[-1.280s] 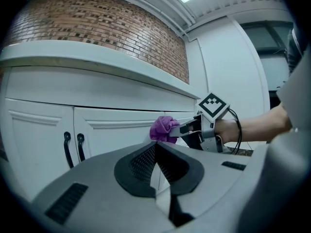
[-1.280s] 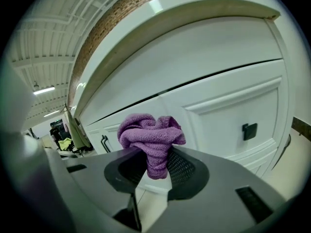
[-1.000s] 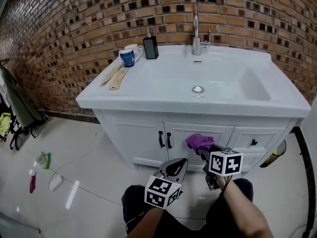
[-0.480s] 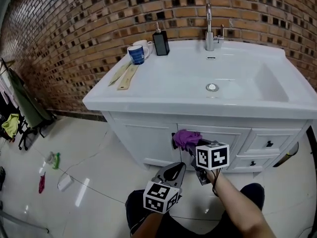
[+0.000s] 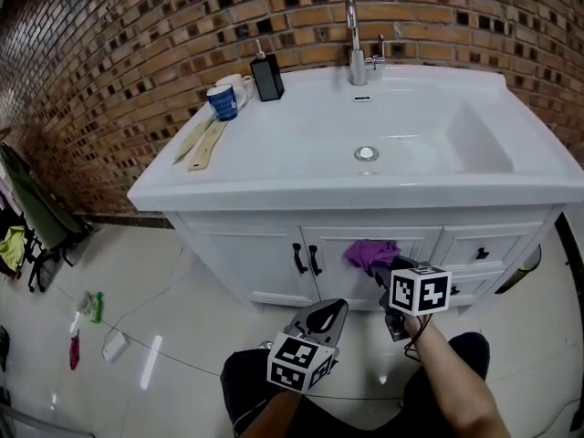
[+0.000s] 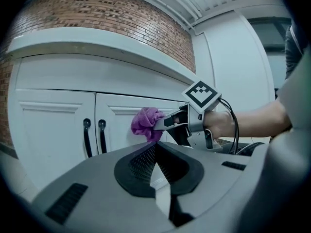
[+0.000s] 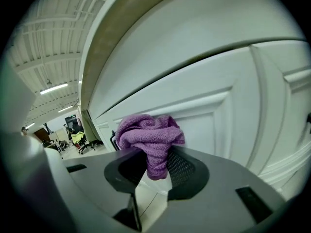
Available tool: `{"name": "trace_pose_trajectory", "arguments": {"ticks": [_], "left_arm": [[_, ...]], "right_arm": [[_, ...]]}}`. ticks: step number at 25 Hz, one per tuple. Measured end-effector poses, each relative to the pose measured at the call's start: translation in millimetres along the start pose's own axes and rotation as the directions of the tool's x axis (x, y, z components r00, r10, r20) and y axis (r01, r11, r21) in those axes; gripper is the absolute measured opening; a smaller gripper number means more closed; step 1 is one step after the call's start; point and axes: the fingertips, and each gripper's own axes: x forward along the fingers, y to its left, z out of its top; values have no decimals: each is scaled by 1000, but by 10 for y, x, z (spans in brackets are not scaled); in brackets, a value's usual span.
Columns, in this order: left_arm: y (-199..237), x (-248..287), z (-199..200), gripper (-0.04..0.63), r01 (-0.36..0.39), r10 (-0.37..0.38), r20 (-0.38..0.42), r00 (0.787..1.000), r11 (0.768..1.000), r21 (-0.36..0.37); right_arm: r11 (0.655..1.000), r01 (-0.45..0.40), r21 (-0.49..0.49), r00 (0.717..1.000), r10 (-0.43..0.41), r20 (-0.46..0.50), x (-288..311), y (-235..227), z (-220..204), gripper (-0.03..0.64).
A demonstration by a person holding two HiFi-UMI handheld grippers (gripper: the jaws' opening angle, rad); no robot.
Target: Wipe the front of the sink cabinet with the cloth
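Left gripper (image 6: pixel 156 144) jaws together; cloth (image 6: pixel 146 124) against cabinet (image 6: pixel 53 130).

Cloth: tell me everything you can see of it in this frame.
The cloth is purple with a terry-like nap, bunched into a crumpled wad rather than spread flat. The right gripper is shut on its lower fold, so most of the wad bulges out past the jaw tips. It is held up at the white cabinet door, right of the two black handles, and seems to touch the panel. Nothing else touches it.
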Motion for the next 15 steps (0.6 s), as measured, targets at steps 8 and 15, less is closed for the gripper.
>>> {"name": "trace_pose_trajectory", "arguments": {"ticks": [8,15], "left_arm": [[-412,241,84,3,69,-69,-6,998,997,29],[-619,331,114,3,84,-84,-5,996,996,34]], "right_arm": [[995,90,35,995,-91,37,-531,-623,53,115],[985,150,88,985,-157,68,-891,-999,20,115]]}}
